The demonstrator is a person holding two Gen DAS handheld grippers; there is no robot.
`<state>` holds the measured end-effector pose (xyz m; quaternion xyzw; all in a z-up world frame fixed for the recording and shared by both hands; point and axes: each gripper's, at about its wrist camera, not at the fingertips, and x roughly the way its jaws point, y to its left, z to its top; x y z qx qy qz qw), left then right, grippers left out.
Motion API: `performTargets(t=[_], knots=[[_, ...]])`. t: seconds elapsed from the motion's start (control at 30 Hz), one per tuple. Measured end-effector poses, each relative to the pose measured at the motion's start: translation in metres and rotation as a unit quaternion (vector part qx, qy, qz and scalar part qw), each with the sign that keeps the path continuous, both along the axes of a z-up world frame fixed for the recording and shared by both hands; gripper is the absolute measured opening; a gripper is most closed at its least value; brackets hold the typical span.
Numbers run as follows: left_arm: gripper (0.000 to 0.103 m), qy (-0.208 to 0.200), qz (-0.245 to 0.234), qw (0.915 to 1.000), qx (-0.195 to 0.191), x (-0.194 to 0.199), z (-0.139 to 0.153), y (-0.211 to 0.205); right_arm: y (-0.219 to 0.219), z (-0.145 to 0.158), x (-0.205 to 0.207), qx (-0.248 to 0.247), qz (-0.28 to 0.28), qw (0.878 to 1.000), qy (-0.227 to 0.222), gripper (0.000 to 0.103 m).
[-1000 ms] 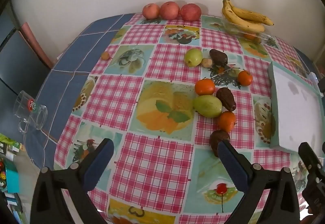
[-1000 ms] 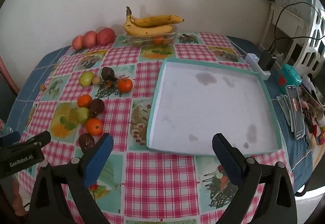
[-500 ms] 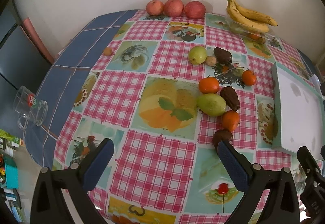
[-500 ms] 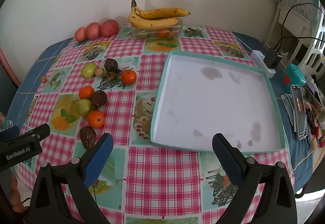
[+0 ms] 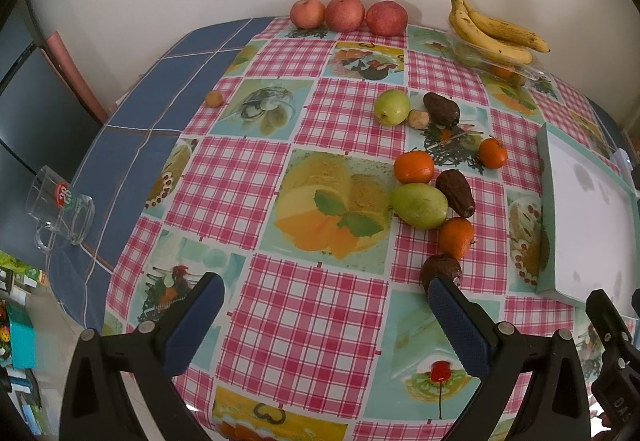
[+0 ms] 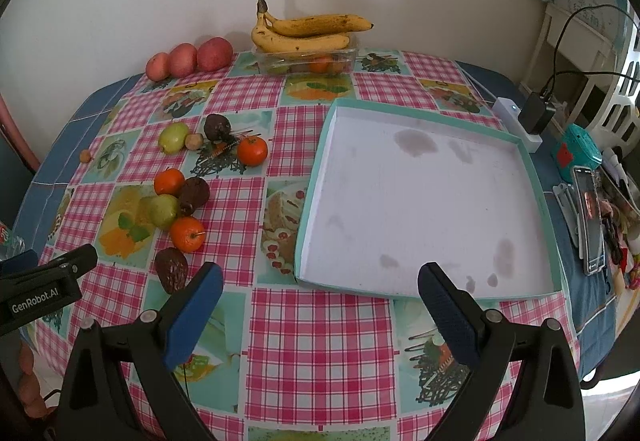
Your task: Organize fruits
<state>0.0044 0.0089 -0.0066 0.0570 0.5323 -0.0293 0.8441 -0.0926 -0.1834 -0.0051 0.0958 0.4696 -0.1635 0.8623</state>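
Note:
Loose fruit lies on the checked tablecloth: oranges [image 5: 413, 167] [image 6: 187, 234], green pears [image 5: 419, 205] [image 6: 163, 210] and dark avocados [image 5: 456, 192] [image 6: 171, 269]. Three red apples [image 5: 345, 13] [image 6: 182, 59] line the wall, and bananas [image 5: 492, 33] [image 6: 304, 31] rest on a clear box. An empty white tray with a teal rim [image 6: 532, 177] [image 5: 546, 201] sits to the right. My left gripper [image 5: 324, 291] is open over the cloth, its right finger beside the nearest avocado [image 5: 440, 268]. My right gripper [image 6: 320, 277] is open in front of the tray's near edge.
A glass mug [image 5: 60, 207] lies on its side on the blue cloth at the left. A power strip with charger [image 6: 524, 117], a phone [image 6: 590, 221] and clutter sit right of the tray. A small yellow fruit [image 5: 214, 98] lies apart at the left.
Both grippers have risen and advanced slightly over the table, so the fruit and tray sit lower in view. Both stay open and empty.

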Motion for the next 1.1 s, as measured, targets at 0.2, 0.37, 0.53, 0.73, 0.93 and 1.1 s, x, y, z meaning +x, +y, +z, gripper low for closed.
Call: performTargets(t=[0.2, 0.37, 0.53, 0.73, 0.93, 1.1], knots=[[0.103, 0.0, 0.0, 1.0, 0.0, -0.0001, -0.0001, 0.0003, 0.0001, -0.0002, 0.0001, 0.0, 0.001, 1.0, 0.0, 0.098], [0.103, 0.0, 0.0, 1.0, 0.0, -0.0006, -0.0009, 0.0007, 0.0004, -0.0005, 0.0, -0.001, 0.001, 1.0, 0.001, 0.098], [0.103, 0.001, 0.0, 1.0, 0.0, -0.0008, -0.001, 0.0008, 0.0006, -0.001, 0.0, -0.001, 0.002, 1.0, 0.002, 0.098], [0.103, 0.002, -0.001, 1.0, 0.0, -0.0015, -0.0027, 0.0016, 0.0006, -0.0011, 0.0004, -0.001, 0.002, 1.0, 0.002, 0.098], [0.103, 0.002, -0.001, 1.0, 0.001, -0.001, -0.0028, 0.0015, 0.0016, -0.002, 0.0002, -0.001, 0.002, 1.0, 0.002, 0.098], [0.103, 0.003, -0.001, 1.0, 0.001, -0.0009, -0.0028, 0.0014, 0.0017, -0.0021, 0.0005, -0.002, 0.003, 1.0, 0.003, 0.098]])
